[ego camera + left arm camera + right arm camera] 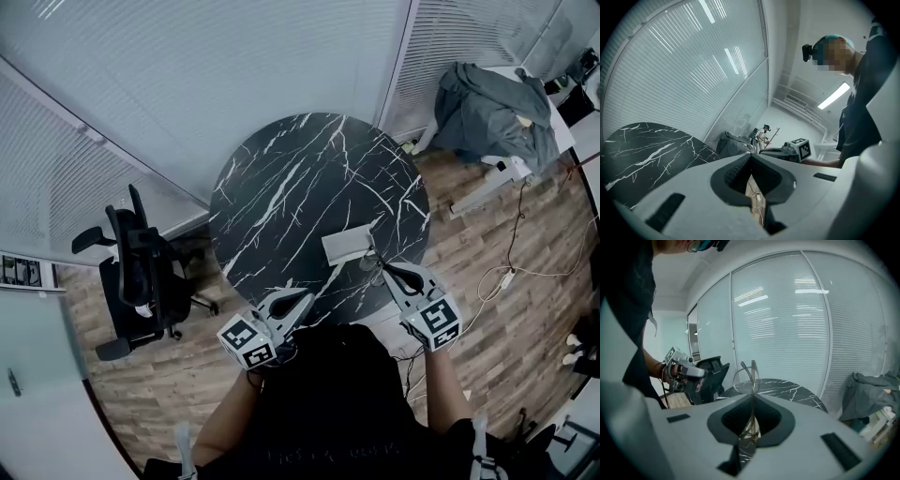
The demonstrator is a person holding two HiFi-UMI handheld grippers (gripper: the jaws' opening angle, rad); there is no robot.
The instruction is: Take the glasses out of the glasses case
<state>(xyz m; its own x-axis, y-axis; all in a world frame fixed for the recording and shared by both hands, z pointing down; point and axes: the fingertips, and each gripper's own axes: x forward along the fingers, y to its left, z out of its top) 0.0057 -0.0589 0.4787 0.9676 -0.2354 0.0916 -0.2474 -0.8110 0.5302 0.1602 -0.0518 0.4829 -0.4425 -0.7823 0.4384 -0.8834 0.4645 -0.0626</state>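
Glasses clamped in the right gripper, held just beside the case on the table, left gripper closed on nothing; removal looks nearly done, next needs carrying them clear and a gentle set-down

In the right gripper view the glasses show clearly only above the jaws of the right gripper; its body hides much of their lower part. In the head view the glasses case is too small to tell open from closed, and the person's torso covers the near rim of the worktop.
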